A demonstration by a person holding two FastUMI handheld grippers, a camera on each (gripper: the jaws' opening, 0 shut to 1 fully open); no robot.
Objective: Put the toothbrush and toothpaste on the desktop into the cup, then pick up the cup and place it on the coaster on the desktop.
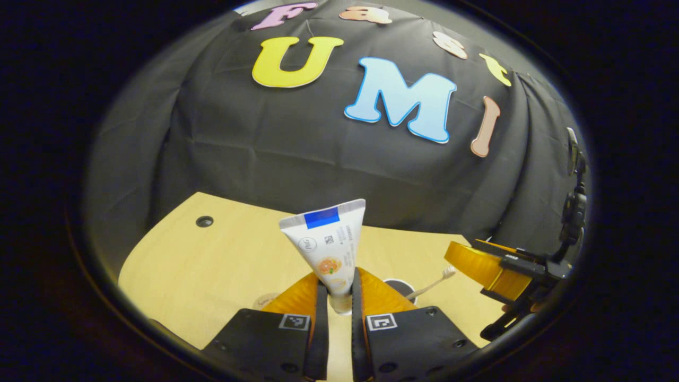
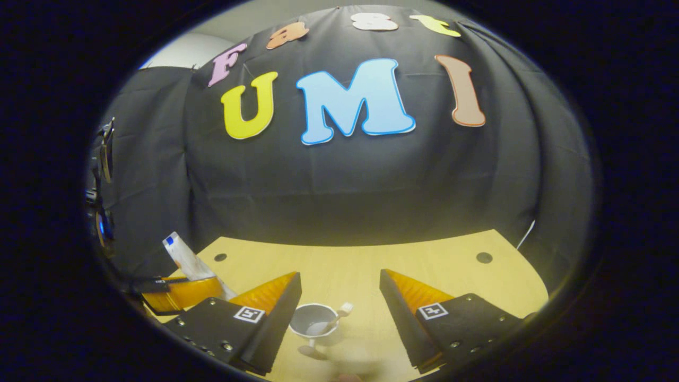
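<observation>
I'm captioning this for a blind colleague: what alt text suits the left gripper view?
The left tool grips a toothpaste tube upright above a light wooden desktop. Behind it sits a cup holding a toothbrush, and the other tool is at the right.

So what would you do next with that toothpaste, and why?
Probably carry the toothpaste over above the cup and lower it in. The left hand-held gripper is shut on the tube, holding it upright off the desk; the toothbrush already leans in the cup, and the right hand-held gripper hangs open above it.
</observation>
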